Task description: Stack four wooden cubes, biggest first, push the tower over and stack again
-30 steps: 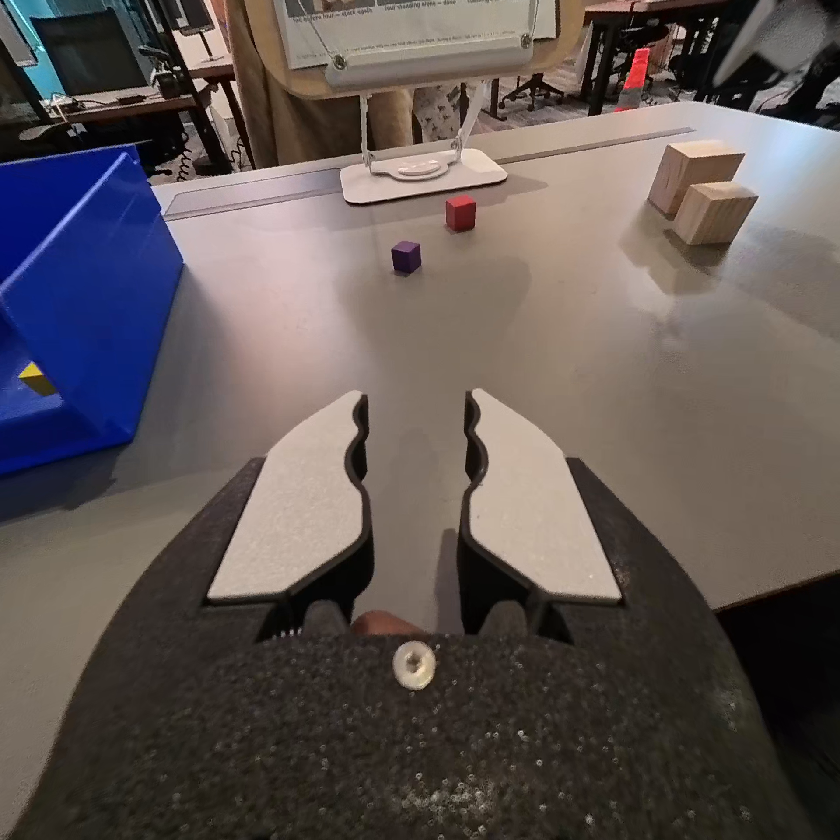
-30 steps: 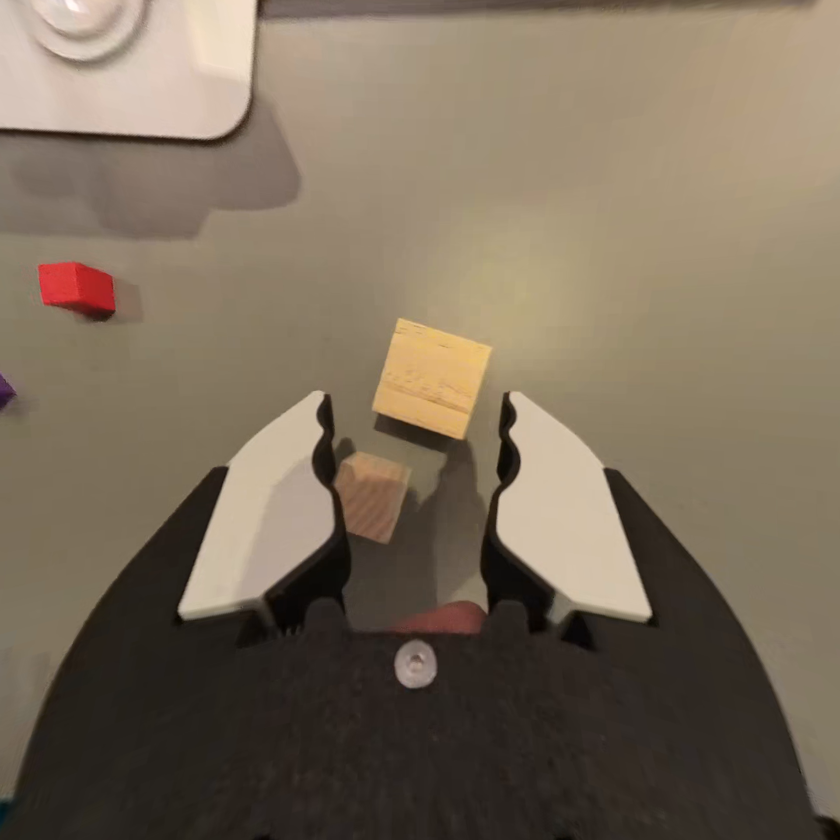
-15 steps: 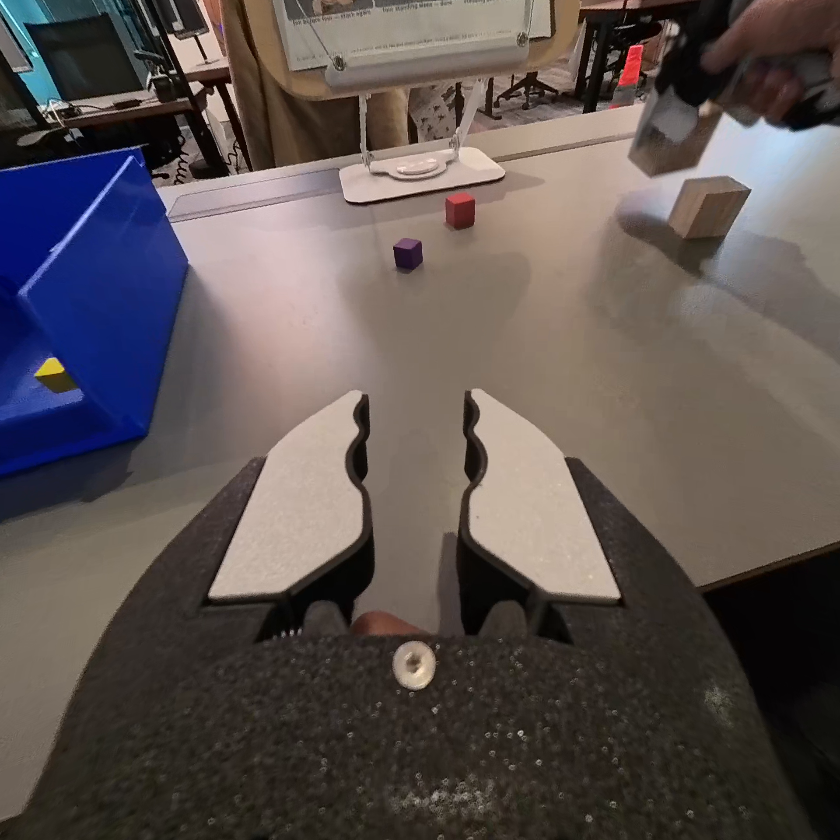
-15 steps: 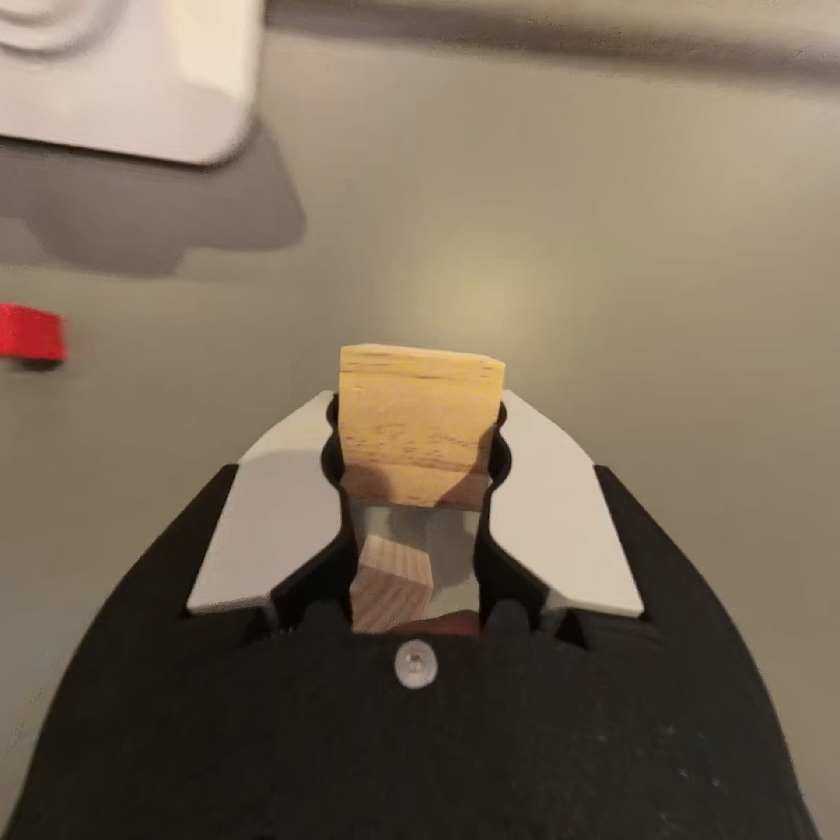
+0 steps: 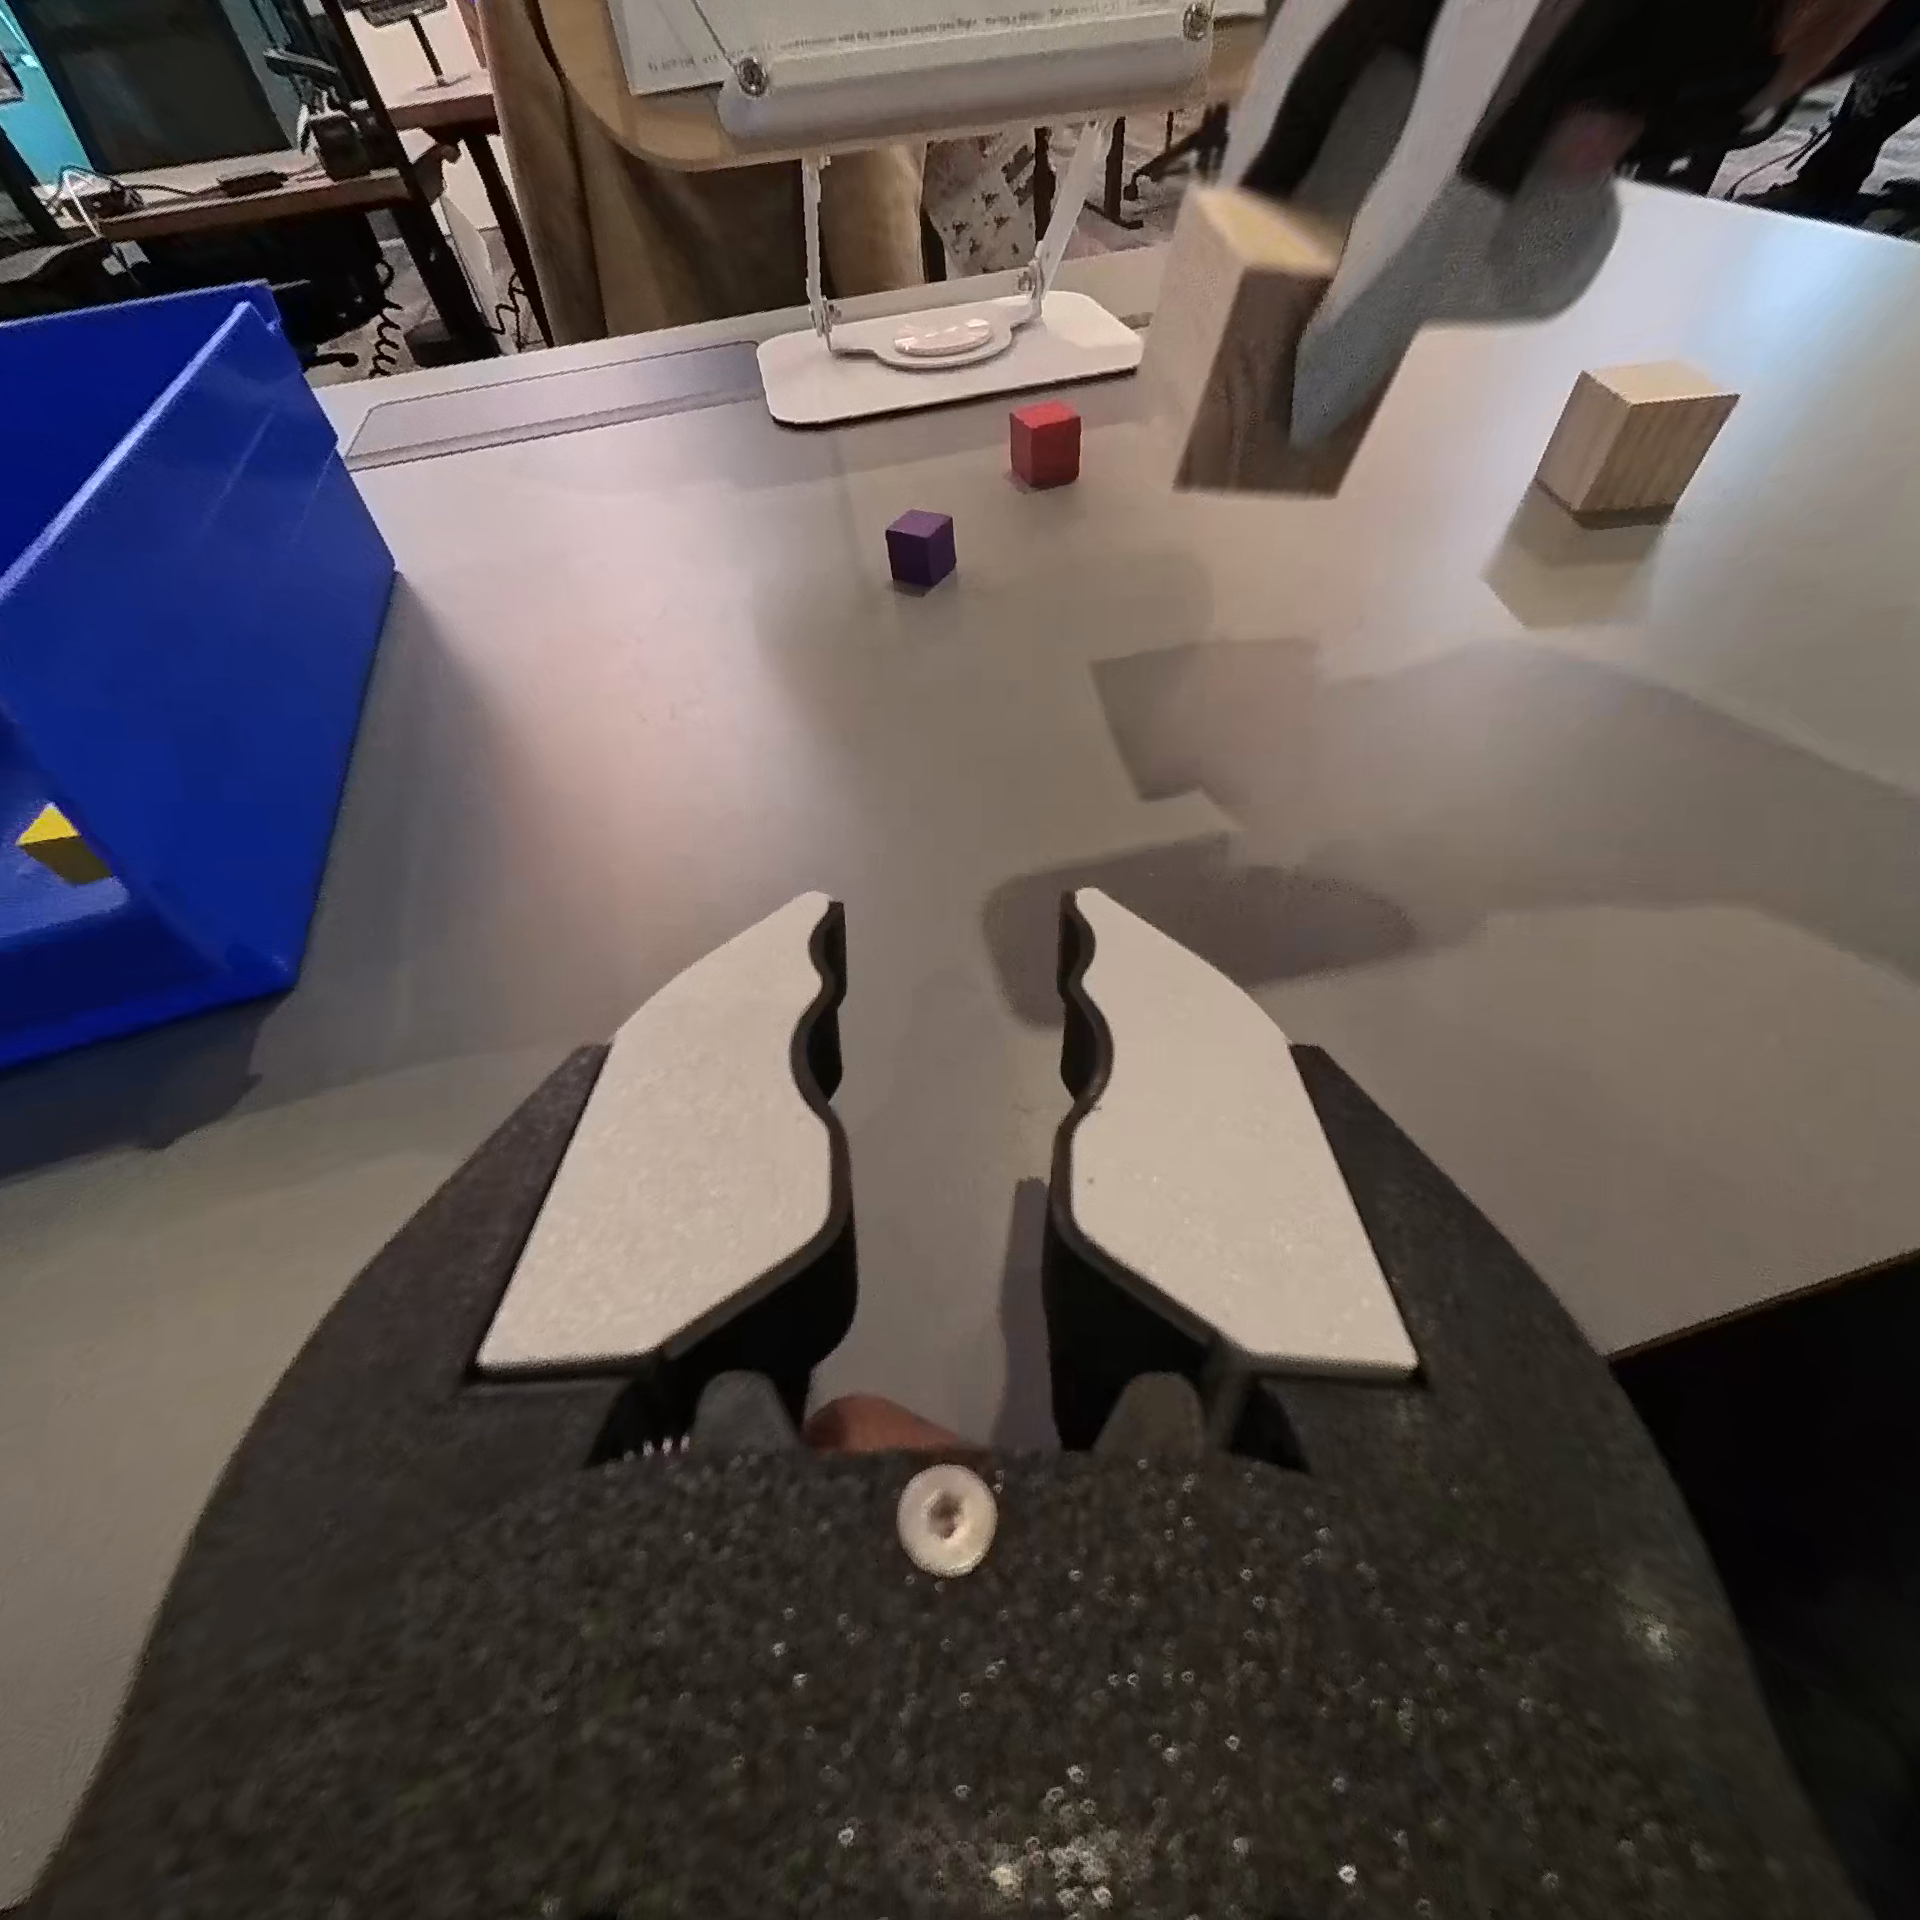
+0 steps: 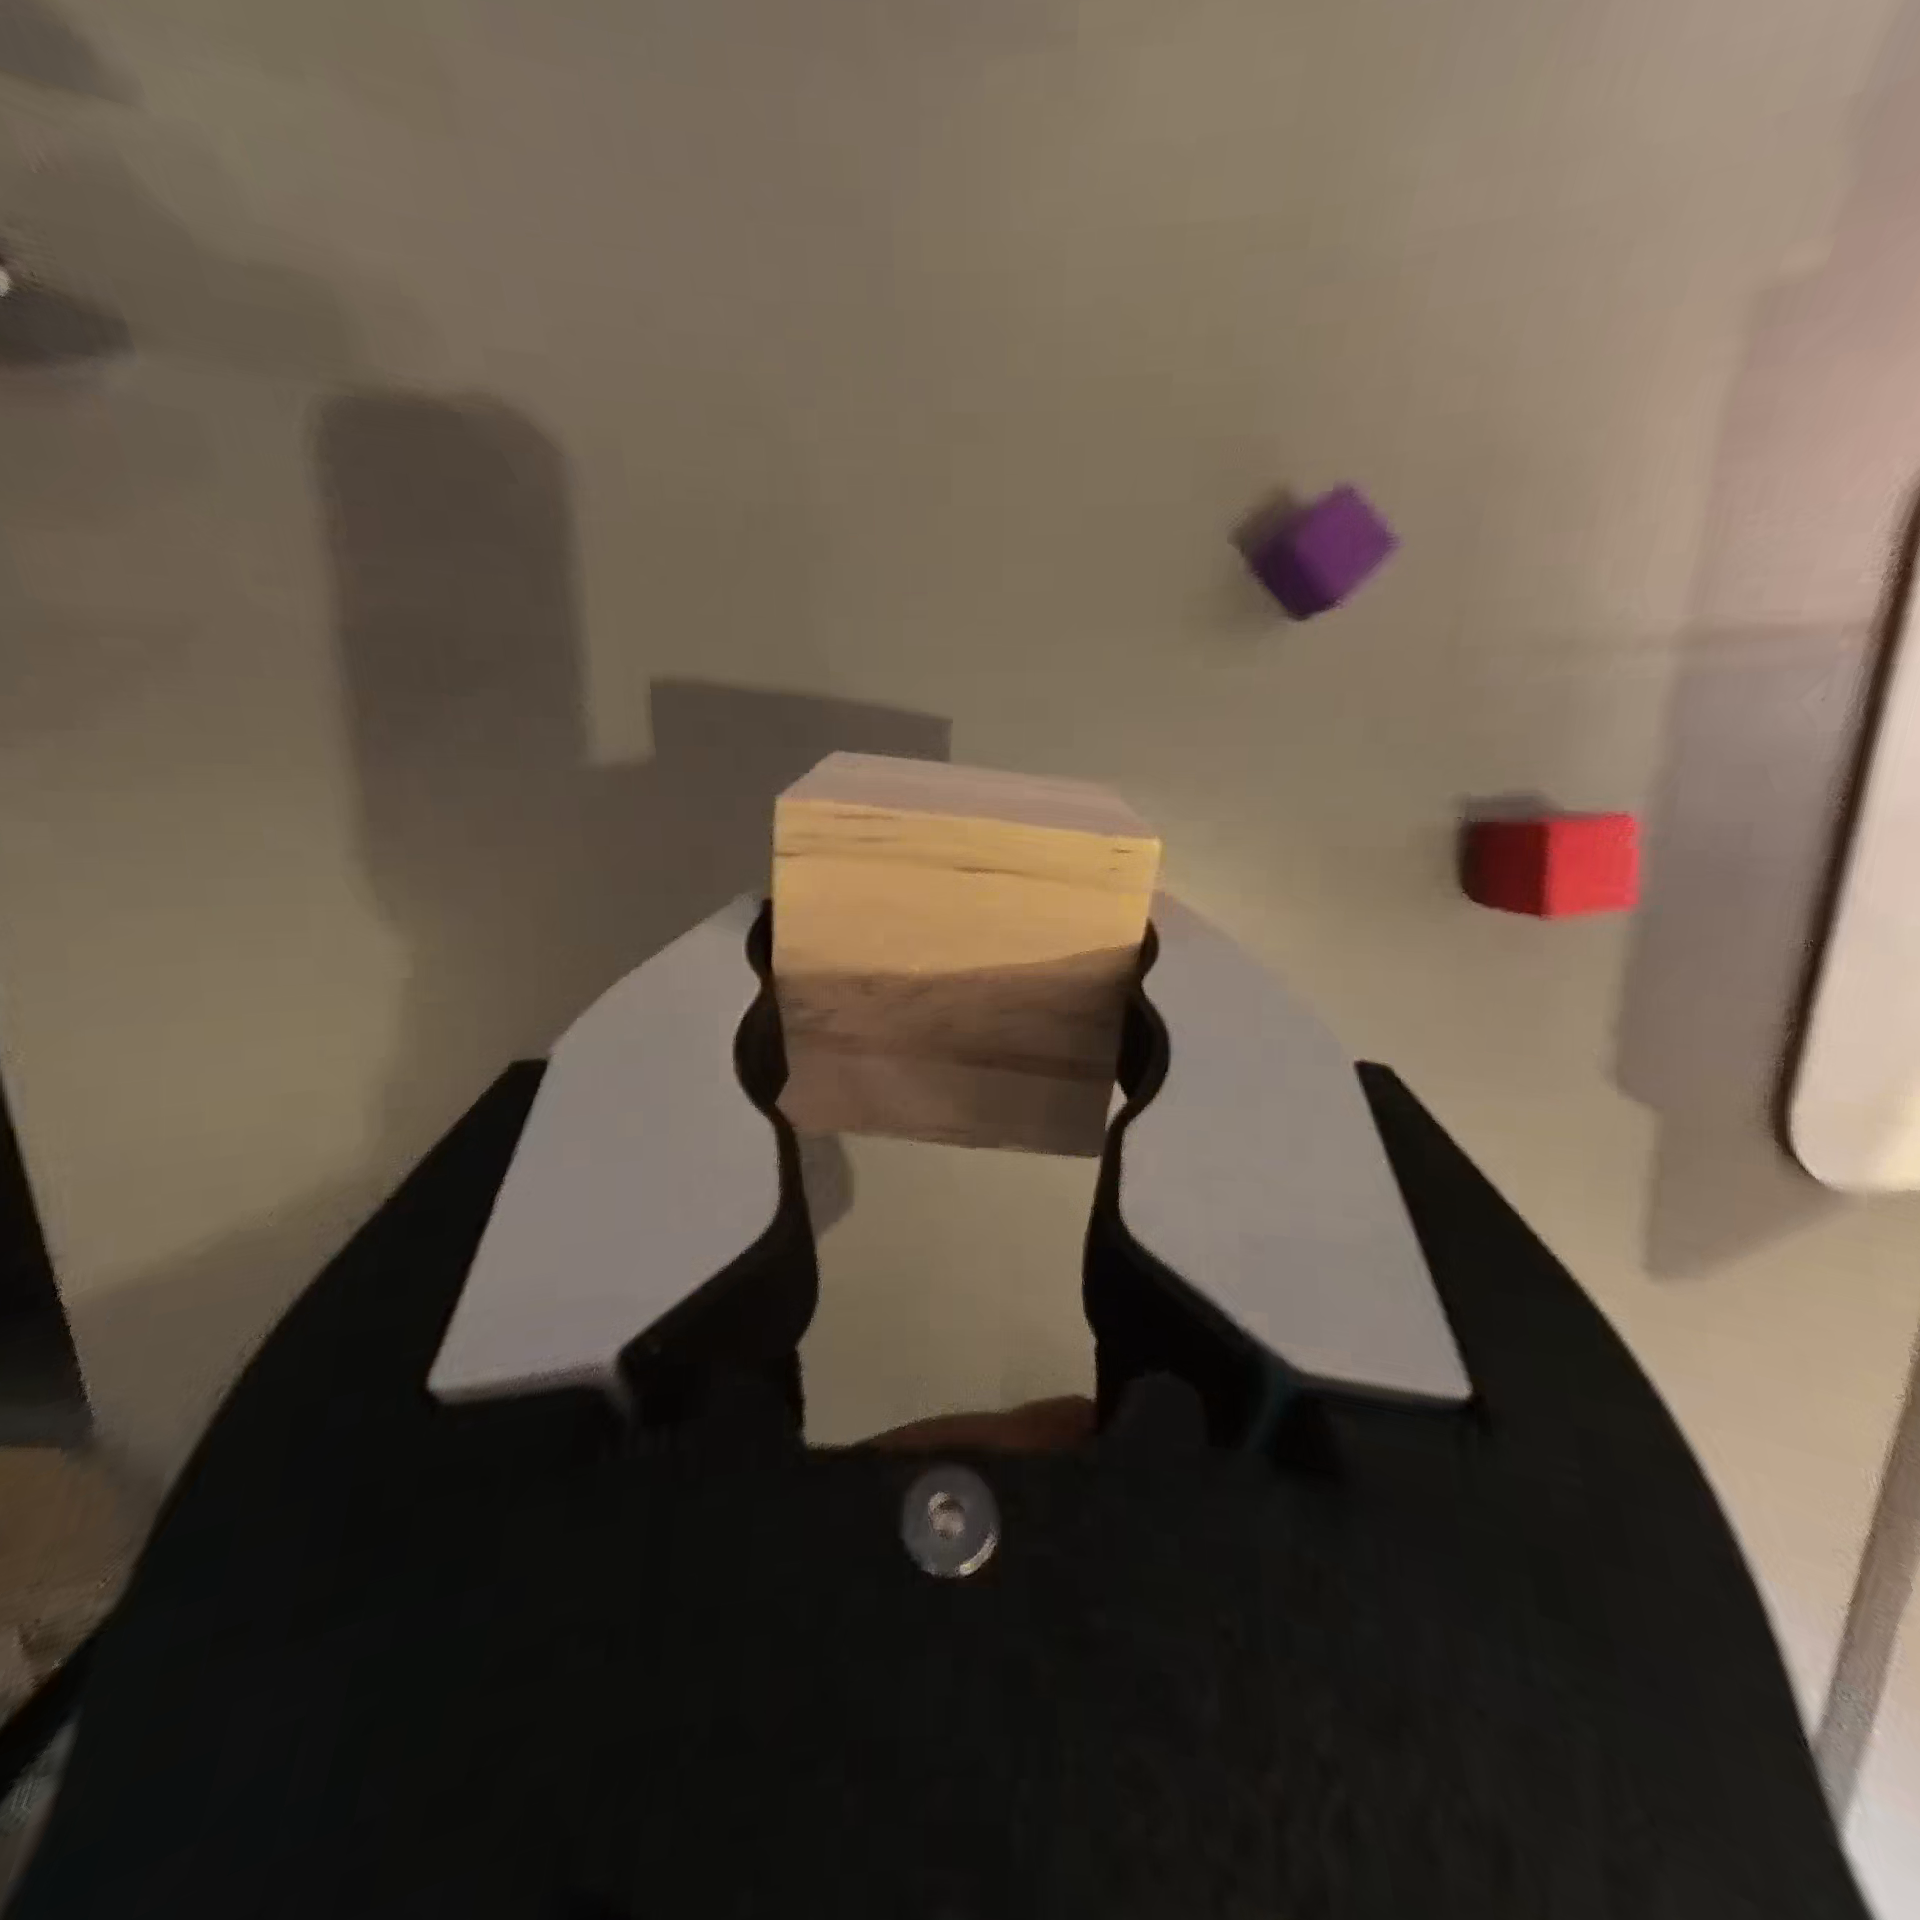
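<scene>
My right gripper [image 6: 956, 935] is shut on the big wooden cube [image 6: 961, 966] and holds it in the air above the grey table [image 6: 935, 416]. In the left wrist view the same cube [image 5: 1242, 353] hangs at the upper right, with one of the right gripper's fingers [image 5: 1351, 343] on it. A smaller wooden cube [image 5: 1631, 447] stands on the table at the far right. A red cube [image 5: 1044, 445] and a purple cube [image 5: 920, 549] lie ahead, and both also show in the right wrist view [image 6: 1553, 862] [image 6: 1320, 551]. My left gripper [image 5: 951, 914] is open and empty, low over the table.
A blue bin [image 5: 187, 623] stands at the left with a yellow cube [image 5: 57, 847] inside. A white stand base [image 5: 951, 348] sits at the back, past the red cube. The table's front edge [image 5: 1714, 1320] runs close on the right.
The right gripper closed on the big wooden cube, lifted it off the table and carried it left, away from the smaller wooden cube. The left gripper has stayed open in place.
</scene>
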A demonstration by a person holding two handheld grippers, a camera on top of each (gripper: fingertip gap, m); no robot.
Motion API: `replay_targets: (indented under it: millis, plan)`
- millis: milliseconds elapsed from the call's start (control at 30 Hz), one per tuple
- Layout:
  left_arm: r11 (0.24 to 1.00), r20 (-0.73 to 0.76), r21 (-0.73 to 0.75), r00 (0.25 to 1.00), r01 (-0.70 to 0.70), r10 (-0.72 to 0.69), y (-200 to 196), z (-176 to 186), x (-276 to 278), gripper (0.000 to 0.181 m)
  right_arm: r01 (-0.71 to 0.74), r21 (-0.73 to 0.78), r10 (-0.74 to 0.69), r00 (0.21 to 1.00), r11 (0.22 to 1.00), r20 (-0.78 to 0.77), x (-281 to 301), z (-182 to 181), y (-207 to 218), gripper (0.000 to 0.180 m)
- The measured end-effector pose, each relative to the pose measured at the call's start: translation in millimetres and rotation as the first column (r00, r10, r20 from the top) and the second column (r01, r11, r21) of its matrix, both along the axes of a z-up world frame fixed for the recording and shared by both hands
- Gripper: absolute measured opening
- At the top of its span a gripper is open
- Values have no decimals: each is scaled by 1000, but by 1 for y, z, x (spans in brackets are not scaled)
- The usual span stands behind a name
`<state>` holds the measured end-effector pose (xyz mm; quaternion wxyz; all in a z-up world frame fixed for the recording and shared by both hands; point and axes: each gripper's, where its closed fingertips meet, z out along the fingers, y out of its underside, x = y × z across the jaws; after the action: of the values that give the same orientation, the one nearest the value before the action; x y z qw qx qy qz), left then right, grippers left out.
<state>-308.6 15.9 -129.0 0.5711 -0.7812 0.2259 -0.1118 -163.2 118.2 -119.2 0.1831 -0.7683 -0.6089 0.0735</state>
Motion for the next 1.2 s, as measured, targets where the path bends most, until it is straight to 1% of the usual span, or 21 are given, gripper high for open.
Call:
replay_targets:
  millis: [67, 133, 333, 433, 500, 533, 633, 733, 800, 833, 900, 1000, 1067, 1200]
  plan:
    - [1000, -4, 1, 1000, -2, 2, 0, 0, -1, 39, -63, 6, 63, 998, 998, 3, -8, -14, -4, 62]
    - [1000, -6, -1, 1000, -2, 2, 1, -1, -2, 39, -98, -21, 98, 995, 995, 11, -12, -24, -7, 62]
    - [1000, -12, -14, 1000, -4, 3, 3, -5, -4, 39, -86, -91, 100, 981, 992, 169, 1, -53, -4, 64]
    - [1000, -15, -18, 1000, -2, 2, 4, -6, -4, 39, -70, -85, 82, 986, 994, 146, -1, -52, -1, 67]
    - [1000, -15, -22, 1000, 0, 0, 3, -7, -4, 39, -47, -19, 49, 990, 999, 133, 1, -40, 5, 71]
    - [1000, -15, -24, 1000, 1, -1, 3, -8, -4, 39, -33, 13, 31, 993, 999, 117, 3, -29, 7, 72]
    - [1000, -14, -27, 1000, 5, -6, 2, -8, -4, 39, 39, 93, -31, 996, 995, -82, 8, 26, 3, 74]
    - [1000, -11, -30, 1000, 9, -10, 1, -8, -4, 39, 199, 237, -146, 964, 951, -224, 53, 78, 13, 71]
    - [999, -14, -34, 1000, 12, -13, 0, -9, -2, 39, 294, 274, -228, 942, 916, -247, 99, 88, 18, 68]
    - [999, -16, -35, 1000, 14, -15, 0, -10, -2, 39, 328, 261, -268, 933, 908, -243, 121, 84, 18, 65]
    - [999, -21, -34, 1000, 23, -23, -1, -10, 2, 39, 356, 212, -313, 926, 910, -214, 154, 64, 12, 62]
    - [999, -37, -25, 999, 33, -34, -2, -9, 7, 39, 342, 177, -332, 939, 923, -84, 187, 22, 1, 63]
    - [999, -48, -22, 998, 41, -42, -2, -10, 10, 39, 333, 159, -336, 942, 930, -7, 200, -3, -3, 64]
    - [998, -66, -24, 996, 51, -53, -2, -14, 14, 39, 330, 117, -337, 940, 937, 47, 205, -37, -3, 65]
